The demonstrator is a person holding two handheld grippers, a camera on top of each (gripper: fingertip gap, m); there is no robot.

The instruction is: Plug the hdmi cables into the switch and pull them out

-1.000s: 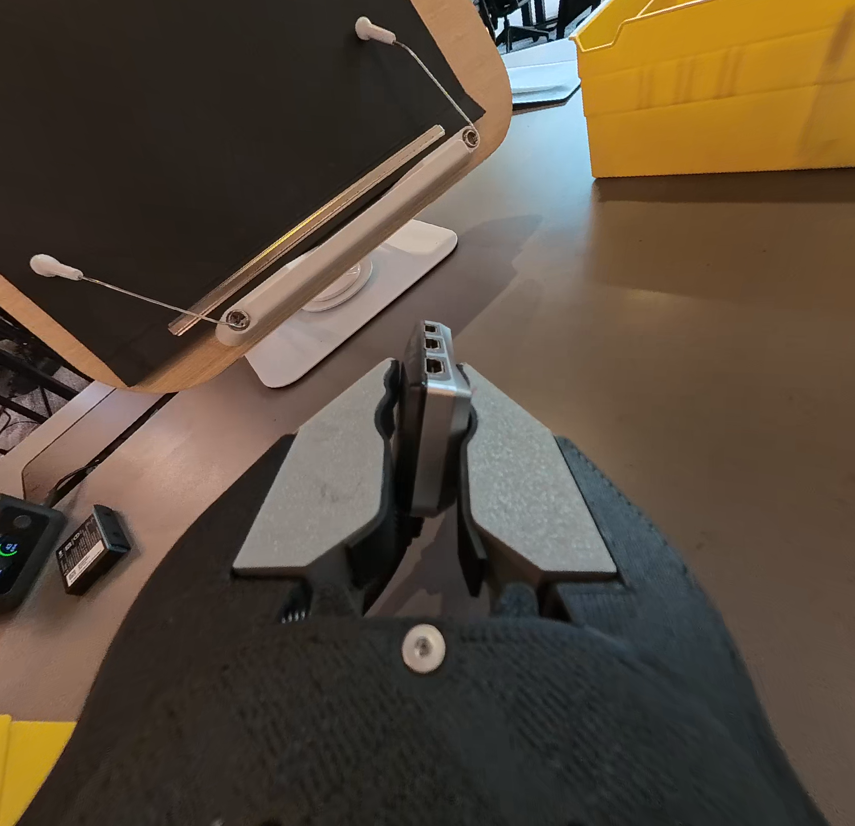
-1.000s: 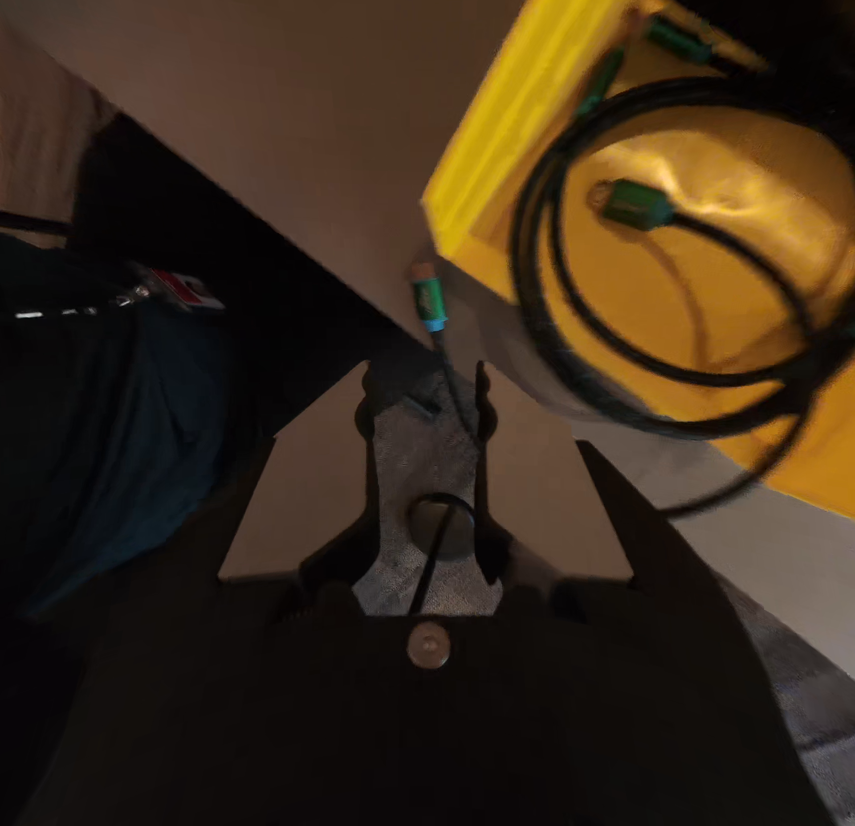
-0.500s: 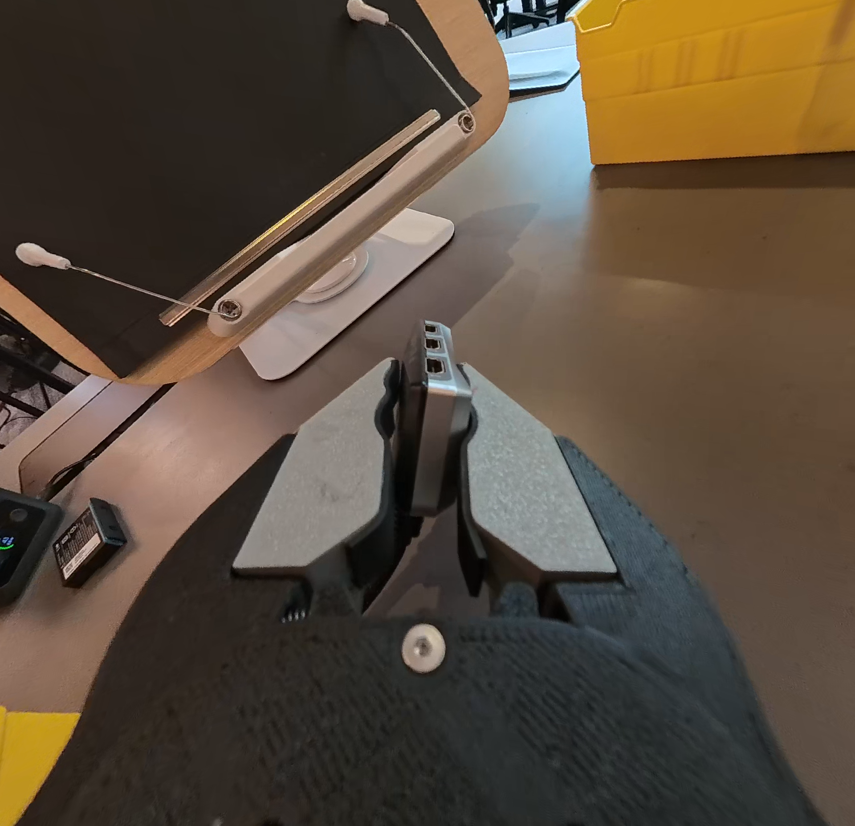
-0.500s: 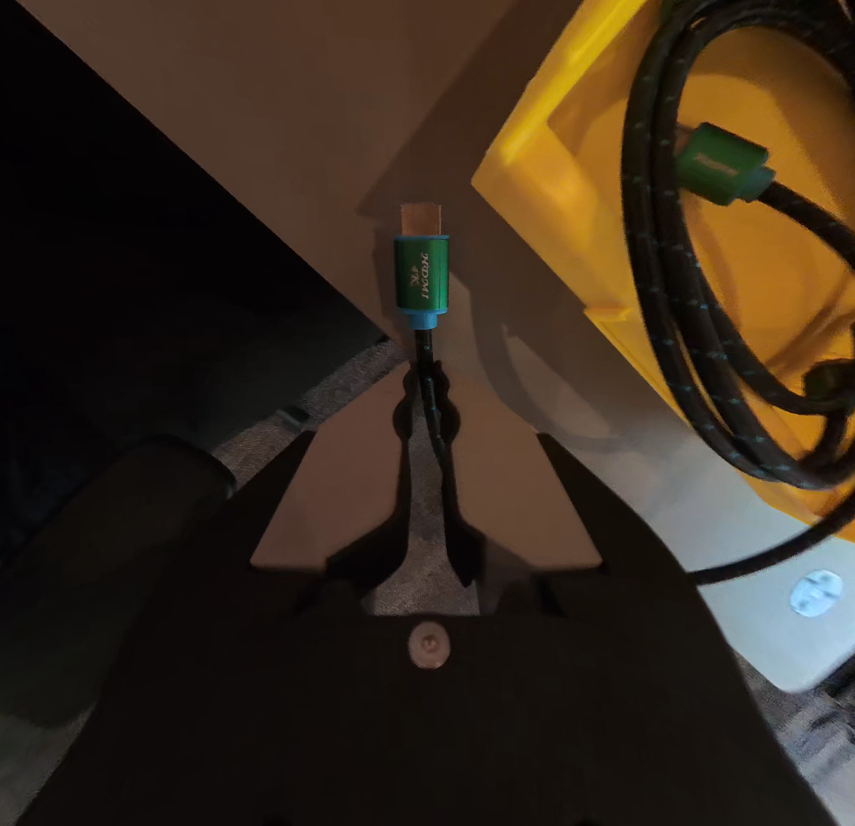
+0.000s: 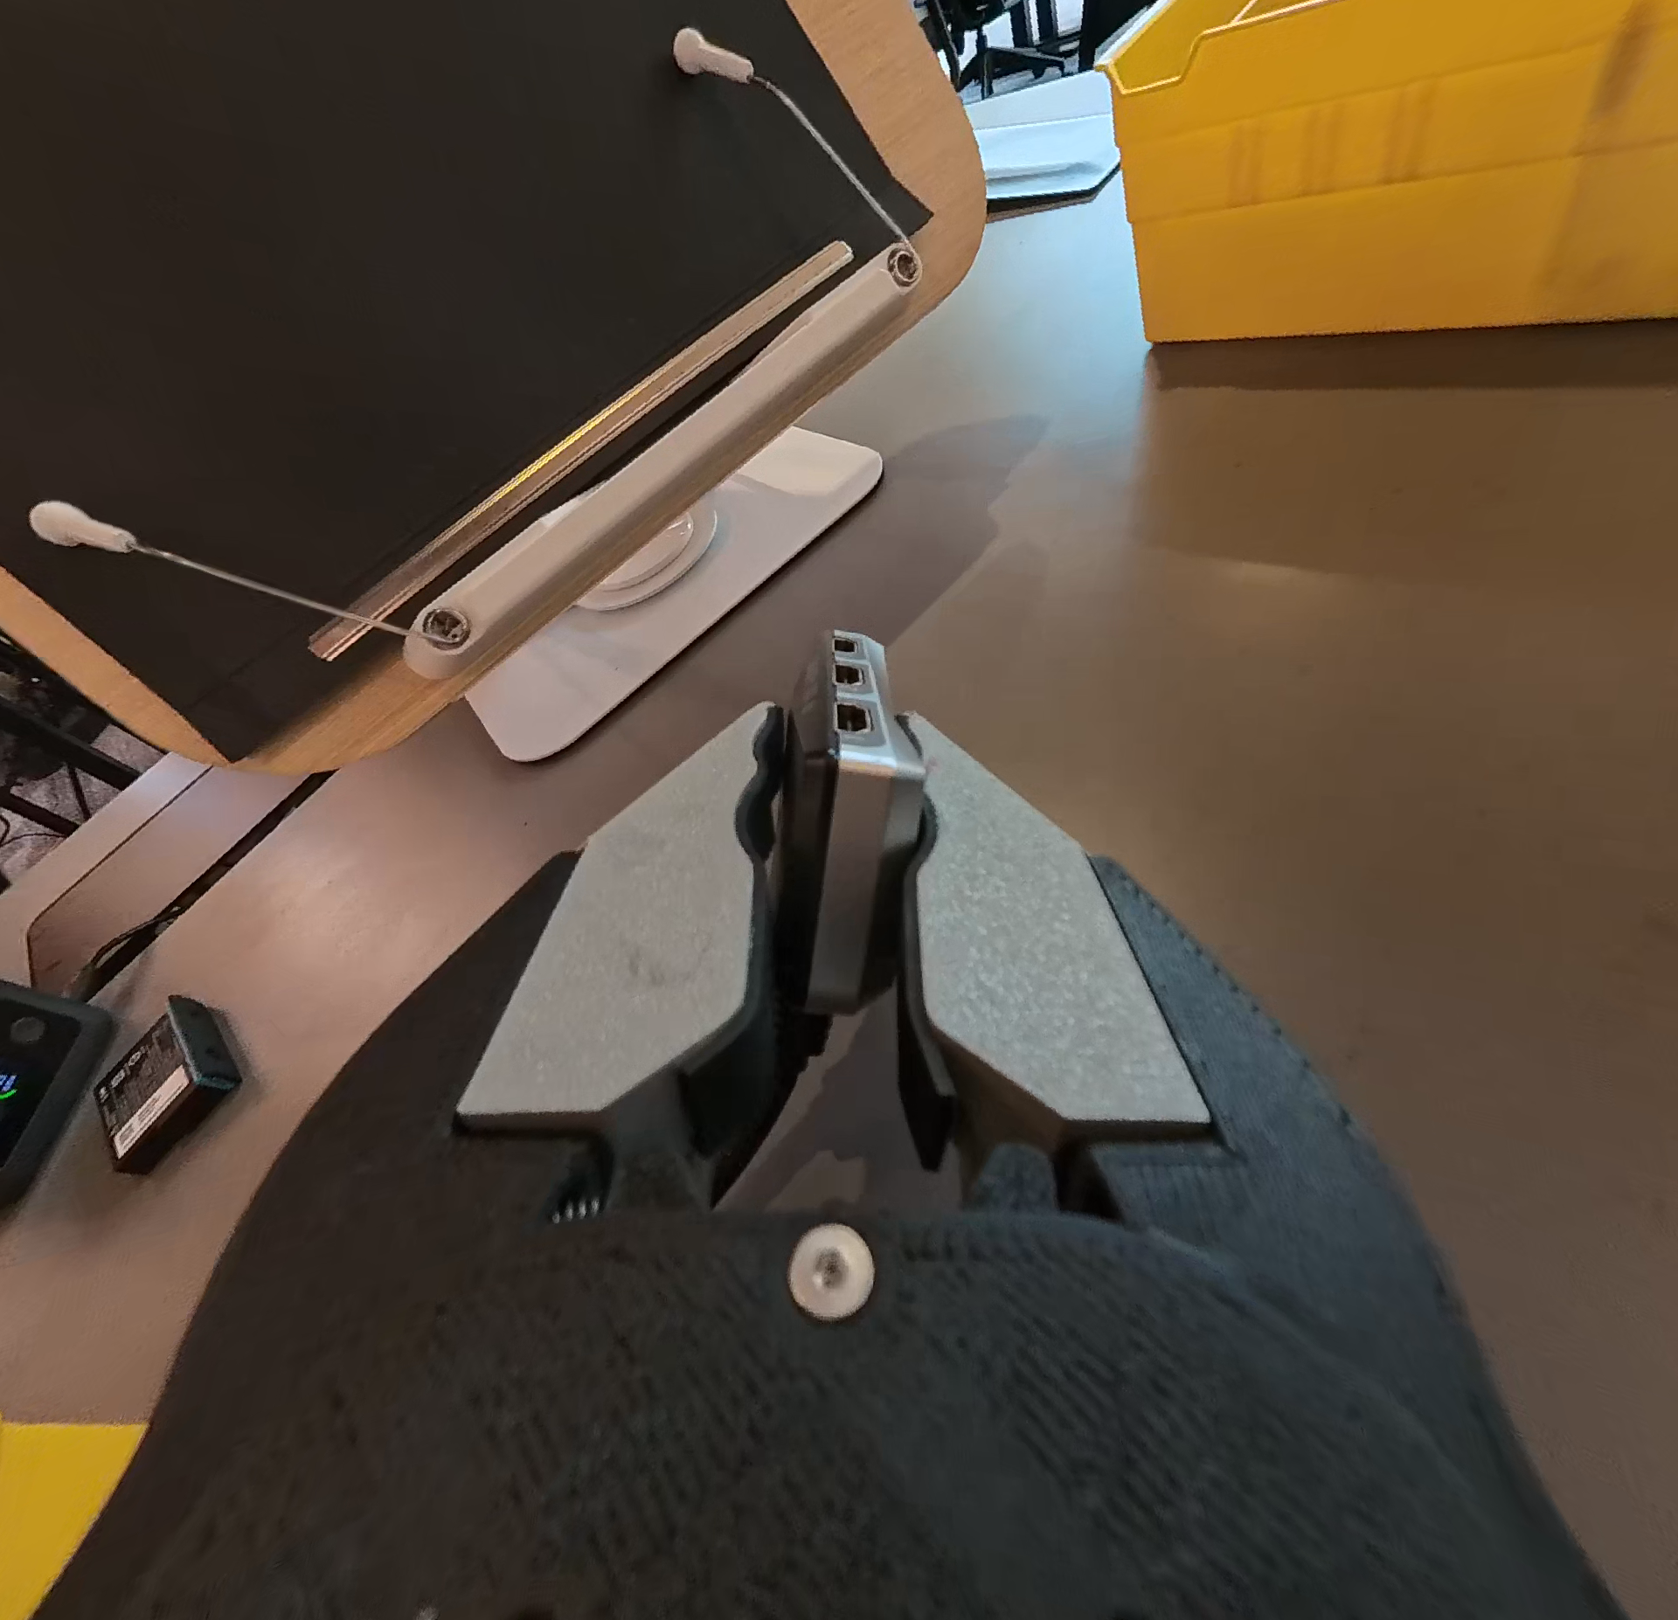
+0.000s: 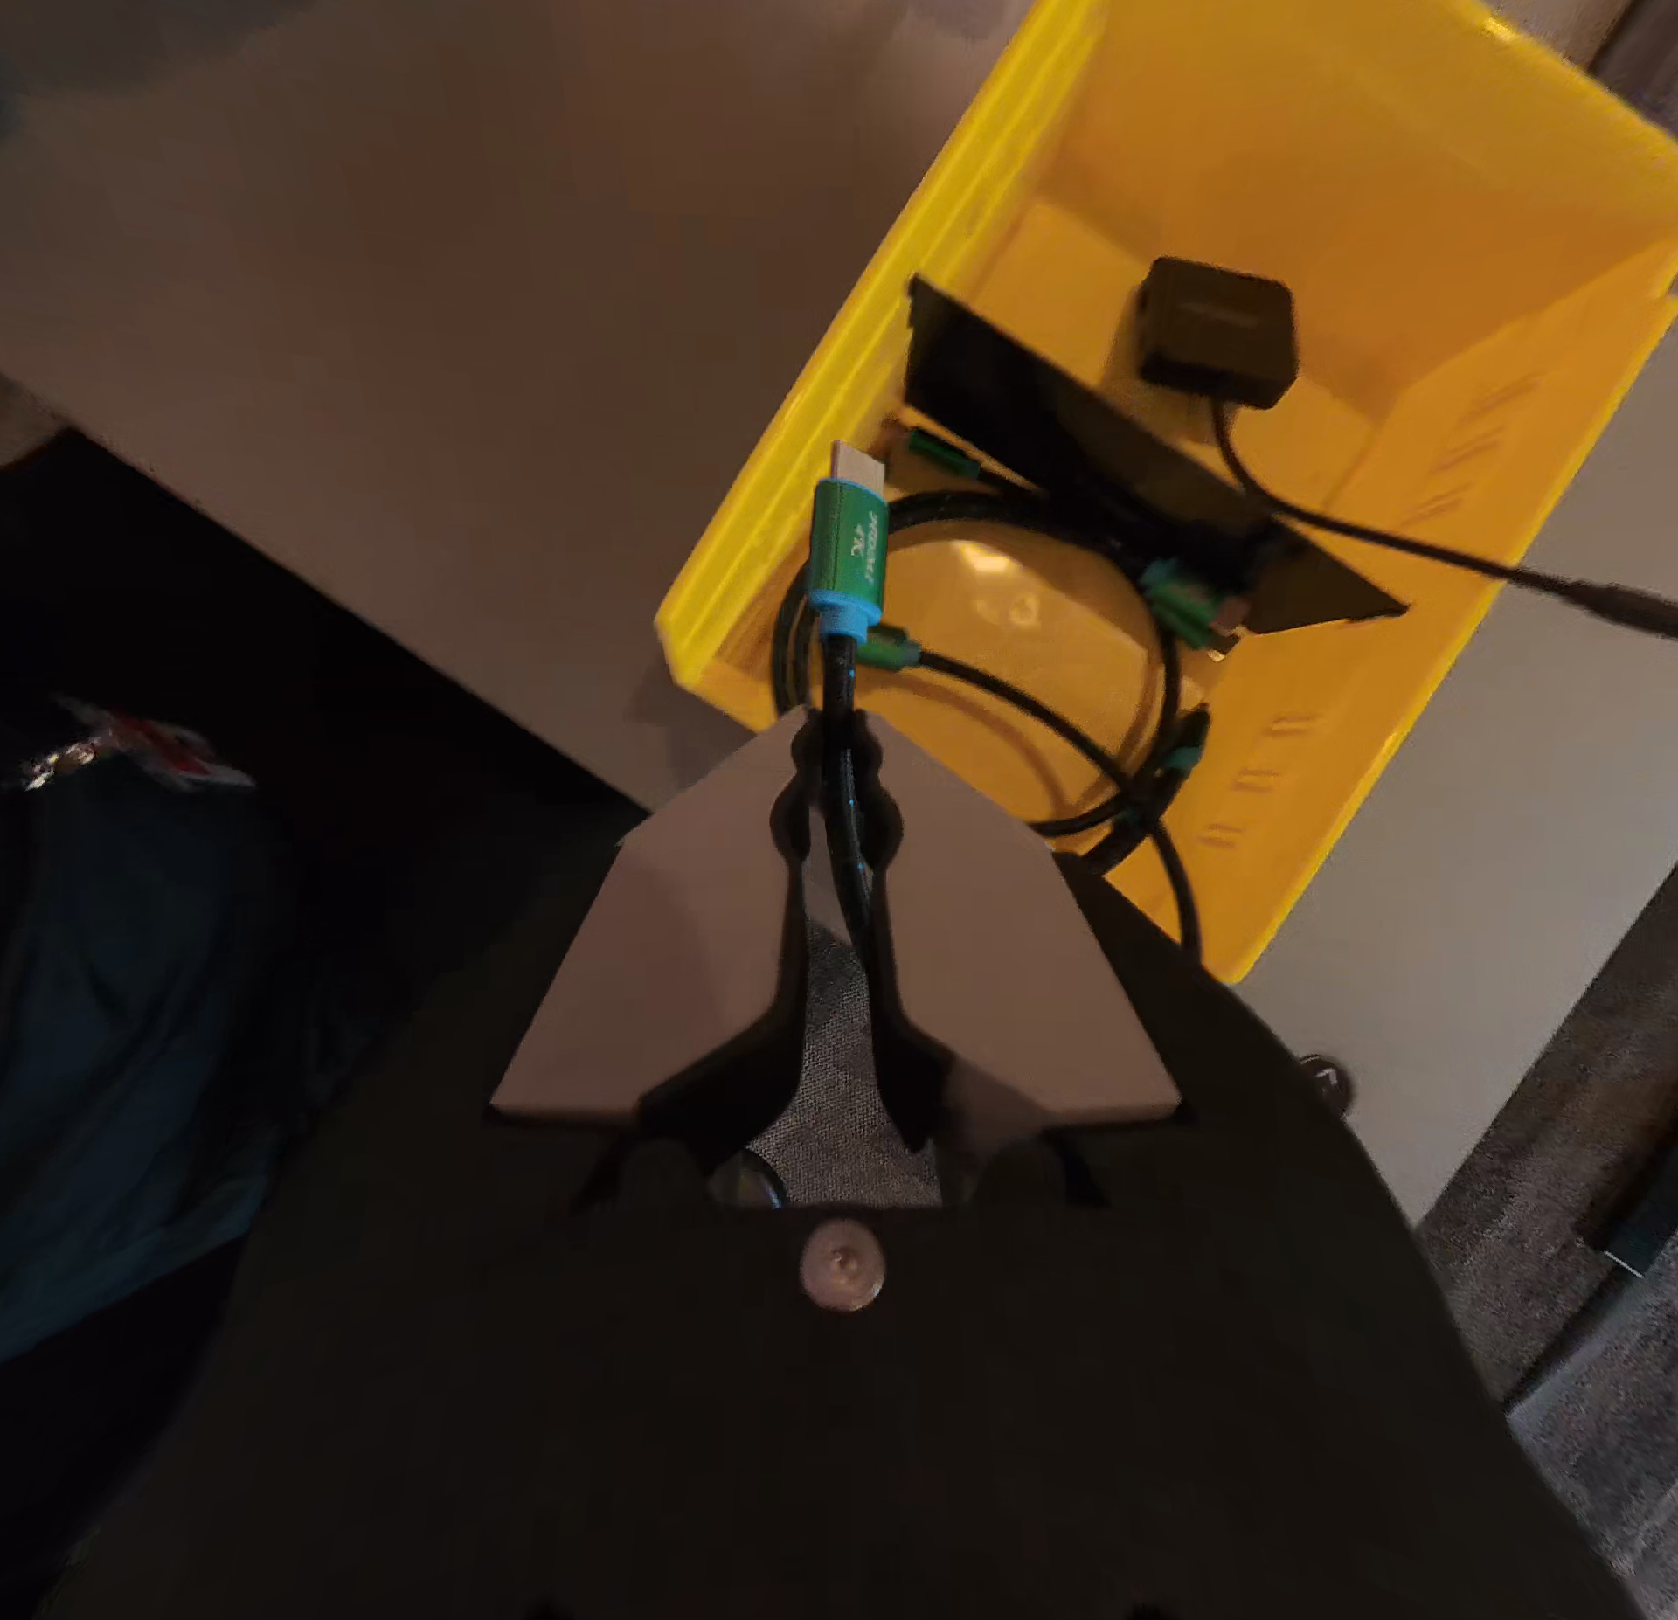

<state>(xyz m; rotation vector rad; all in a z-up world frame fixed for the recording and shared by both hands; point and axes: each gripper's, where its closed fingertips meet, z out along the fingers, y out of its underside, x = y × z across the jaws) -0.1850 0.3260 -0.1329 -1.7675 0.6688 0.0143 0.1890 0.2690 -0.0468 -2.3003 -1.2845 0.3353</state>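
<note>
HDMI cable in black braid (image 6: 840, 814), with its green metal plug (image 6: 846, 549) pointing ahead, is clamped by the right gripper (image 6: 837, 746) over a yellow plastic bin (image 6: 1416, 632). A grey metal switch (image 5: 853, 814) is pinched on edge by the left gripper (image 5: 844, 759) above the brown table (image 5: 1317, 669).

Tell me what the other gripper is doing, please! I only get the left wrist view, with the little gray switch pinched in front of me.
Observer: The right gripper is shut on an HDMI cable, just behind its green plug.
Operator: Is the plug close to my switch?
Observer: The right wrist view does not show the switch; the plug shows against the near corner of a yellow bin.
Operator: What's inside the bin?
Observer: More coiled cables with green plugs, and a small black box behind a black divider.
</note>
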